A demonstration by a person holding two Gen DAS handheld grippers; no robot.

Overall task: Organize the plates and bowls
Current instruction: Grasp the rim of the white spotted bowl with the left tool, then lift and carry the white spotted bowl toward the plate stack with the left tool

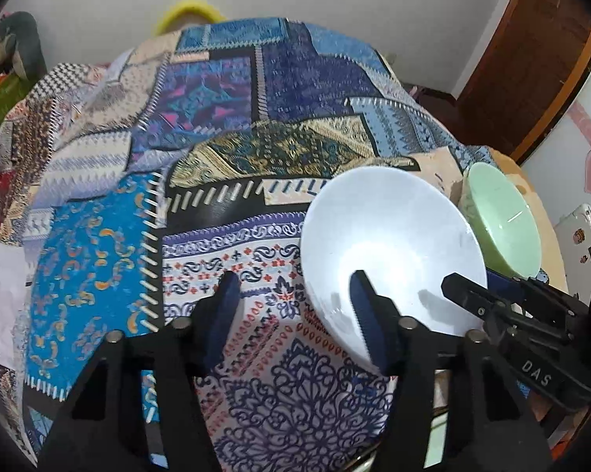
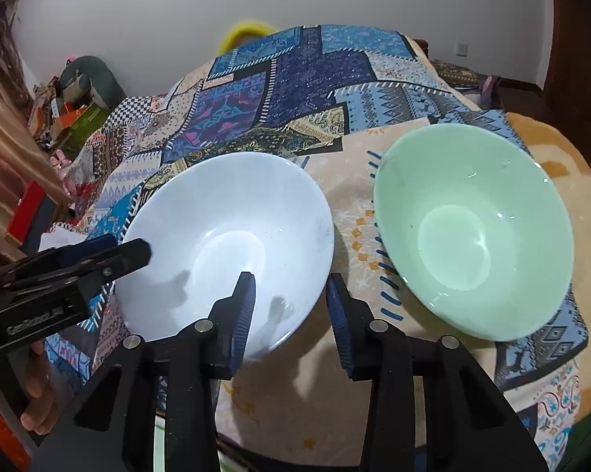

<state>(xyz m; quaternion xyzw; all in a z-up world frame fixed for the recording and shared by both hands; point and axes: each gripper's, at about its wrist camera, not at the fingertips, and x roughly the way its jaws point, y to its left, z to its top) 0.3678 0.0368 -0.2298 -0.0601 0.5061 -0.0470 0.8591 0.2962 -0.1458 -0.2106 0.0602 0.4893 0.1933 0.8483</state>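
A white bowl (image 1: 389, 251) (image 2: 232, 236) sits on the patchwork cloth (image 1: 224, 149) (image 2: 295, 90). A pale green bowl (image 1: 503, 220) (image 2: 472, 228) sits just to its right. My left gripper (image 1: 293, 295) is open, its right finger over the white bowl's near left rim and its left finger outside. My right gripper (image 2: 291, 295) is open, straddling the white bowl's near right rim, one finger inside and one outside. Each gripper shows in the other's view, the right one (image 1: 488, 306) and the left one (image 2: 110, 259).
The cloth covers a bed-like surface with a tan blanket (image 2: 551, 149) at the right. A wooden door (image 1: 531, 59) stands at the far right. Clutter (image 2: 71, 106) lies on the floor at the left. A yellow ring (image 1: 189, 11) sits past the far edge.
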